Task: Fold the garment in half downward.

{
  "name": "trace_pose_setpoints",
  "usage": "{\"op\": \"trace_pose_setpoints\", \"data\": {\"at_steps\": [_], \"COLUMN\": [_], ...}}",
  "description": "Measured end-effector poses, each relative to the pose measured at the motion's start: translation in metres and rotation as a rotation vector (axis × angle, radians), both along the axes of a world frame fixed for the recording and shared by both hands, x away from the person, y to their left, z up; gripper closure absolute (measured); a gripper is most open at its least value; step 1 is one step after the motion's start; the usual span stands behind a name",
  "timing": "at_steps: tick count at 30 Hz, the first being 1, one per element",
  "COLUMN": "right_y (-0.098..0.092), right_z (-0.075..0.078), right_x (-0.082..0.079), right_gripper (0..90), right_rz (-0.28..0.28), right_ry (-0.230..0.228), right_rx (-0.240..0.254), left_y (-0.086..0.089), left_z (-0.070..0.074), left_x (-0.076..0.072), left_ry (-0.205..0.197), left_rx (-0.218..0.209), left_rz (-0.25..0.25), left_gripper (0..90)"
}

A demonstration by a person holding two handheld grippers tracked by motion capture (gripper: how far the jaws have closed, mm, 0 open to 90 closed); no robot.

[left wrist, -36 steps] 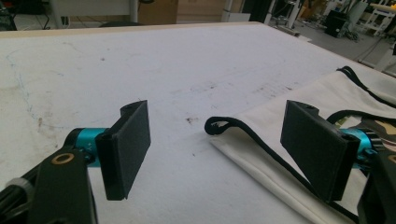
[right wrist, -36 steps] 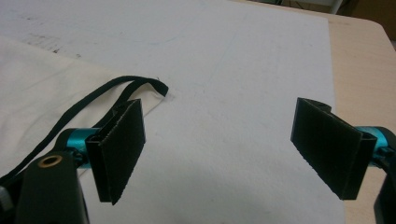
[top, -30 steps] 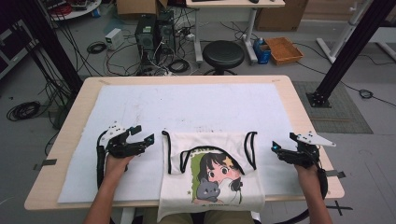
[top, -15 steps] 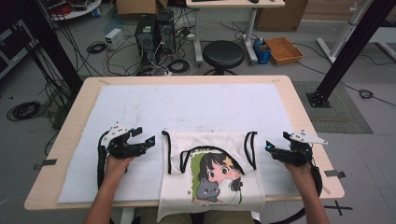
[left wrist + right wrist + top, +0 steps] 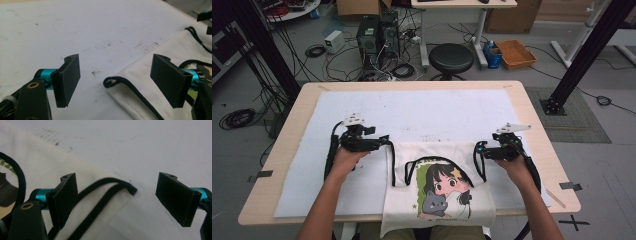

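A cream tank top with black trim and a cartoon girl-and-cat print lies at the table's near edge, its hem hanging over. My left gripper is open at the top's left shoulder strap, whose black-edged corner lies between the jaws. My right gripper is open at the right shoulder strap, which loops between its jaws. In the left gripper view the cream fabric runs off to the right, and in the right gripper view the fabric runs off to the left. Neither gripper holds anything.
A white mat covers most of the wooden table. Beyond the table stand a black stool, computer towers, floor cables and an orange tray. A black frame post rises at the right.
Both grippers have moved inward toward the tank top's shoulder straps; the right gripper has shifted left to the right strap, the left slightly right. The top has not moved.
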State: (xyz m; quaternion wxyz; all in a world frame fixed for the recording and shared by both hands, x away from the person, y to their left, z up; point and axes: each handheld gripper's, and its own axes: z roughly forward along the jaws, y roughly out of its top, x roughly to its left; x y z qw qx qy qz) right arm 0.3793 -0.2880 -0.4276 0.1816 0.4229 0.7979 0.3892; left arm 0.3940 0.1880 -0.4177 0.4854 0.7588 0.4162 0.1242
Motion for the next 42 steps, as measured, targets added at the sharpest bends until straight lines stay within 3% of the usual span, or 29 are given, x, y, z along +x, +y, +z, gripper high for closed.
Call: {"op": "trace_pose_setpoints", "data": {"at_steps": [4,6,8,10,12,13,14,18,20,21,23,25,26,27,30,31,32,35,38,40,42], "right_y": [0.018,0.022,0.021,0.019,0.019,0.020,0.022,0.024,0.025,0.025,0.024,0.022,0.024,0.024,0.028,0.029,0.030,0.032,0.027,0.022,0.018], "right_z": [-0.007,-0.014,-0.017,-0.016,-0.014,-0.013,-0.012,-0.011,-0.010,-0.009,-0.008,-0.006,-0.001,-0.001,0.010,0.013,0.015,0.015,0.013,0.013,0.013], "right_x": [0.020,0.026,0.027,0.026,0.021,0.019,0.015,0.013,0.015,0.021,0.026,0.036,0.046,0.046,0.059,0.061,0.060,0.053,0.032,0.016,-0.001], "right_gripper": [18.2,26.4,28.2,38.8,59.6,68.6,81.6,84.2,84.8,85.0,85.0,85.0,85.0,85.0,85.0,85.0,84.9,84.8,84.8,84.7,84.7], "right_rz": [0.028,0.060,0.083,0.105,0.150,0.165,0.185,0.199,0.186,0.141,0.120,0.081,0.047,0.047,0.012,0.006,0.000,0.035,0.078,0.125,0.154], "right_ry": [0.047,0.079,0.101,0.100,0.091,0.092,0.089,0.067,0.030,-0.015,-0.016,-0.028,-0.064,-0.064,-0.119,-0.144,-0.174,-0.181,-0.213,-0.210,-0.208], "right_rx": [-0.068,-0.122,-0.114,-0.107,-0.105,-0.109,-0.133,-0.162,-0.187,-0.199,-0.196,-0.180,-0.172,-0.172,-0.153,-0.146,-0.129,-0.135,-0.125,-0.094,-0.109], "left_y": [-0.021,-0.023,-0.026,-0.028,-0.024,-0.024,-0.023,-0.017,-0.013,-0.012,-0.010,-0.008,-0.006,-0.005,-0.001,-0.001,0.000,0.003,0.008,0.009,0.008], "left_z": [-0.016,-0.022,-0.027,-0.028,-0.027,-0.028,-0.028,-0.028,-0.026,-0.025,-0.023,-0.021,-0.020,-0.018,-0.013,-0.012,-0.011,-0.010,-0.011,-0.011,-0.011], "left_x": [0.016,0.017,0.016,0.011,0.008,0.006,0.005,0.003,0.006,0.008,0.013,0.019,0.023,0.027,0.034,0.034,0.033,0.024,0.008,-0.005,-0.019], "left_ry": [0.062,0.085,0.110,0.052,0.049,0.045,0.046,0.062,0.046,0.038,0.020,0.004,-0.006,-0.010,-0.045,-0.052,-0.054,-0.062,-0.075,-0.086,-0.099], "left_rx": [0.093,0.128,0.183,0.261,0.253,0.244,0.234,0.167,0.062,0.028,-0.033,-0.050,-0.075,-0.101,-0.162,-0.190,-0.188,-0.179,-0.182,-0.192,-0.178], "left_rz": [0.000,-0.022,-0.048,-0.046,-0.066,-0.069,-0.074,-0.062,-0.011,0.008,0.049,0.084,0.110,0.135,0.184,0.184,0.176,0.136,0.080,0.035,-0.010], "left_gripper": [24.1,24.1,26.6,41.8,66.3,77.3,80.7,81.9,82.1,82.3,82.3,82.4,82.5,82.5,82.5,82.5,82.4,82.3,82.2,82.2,82.2]}}
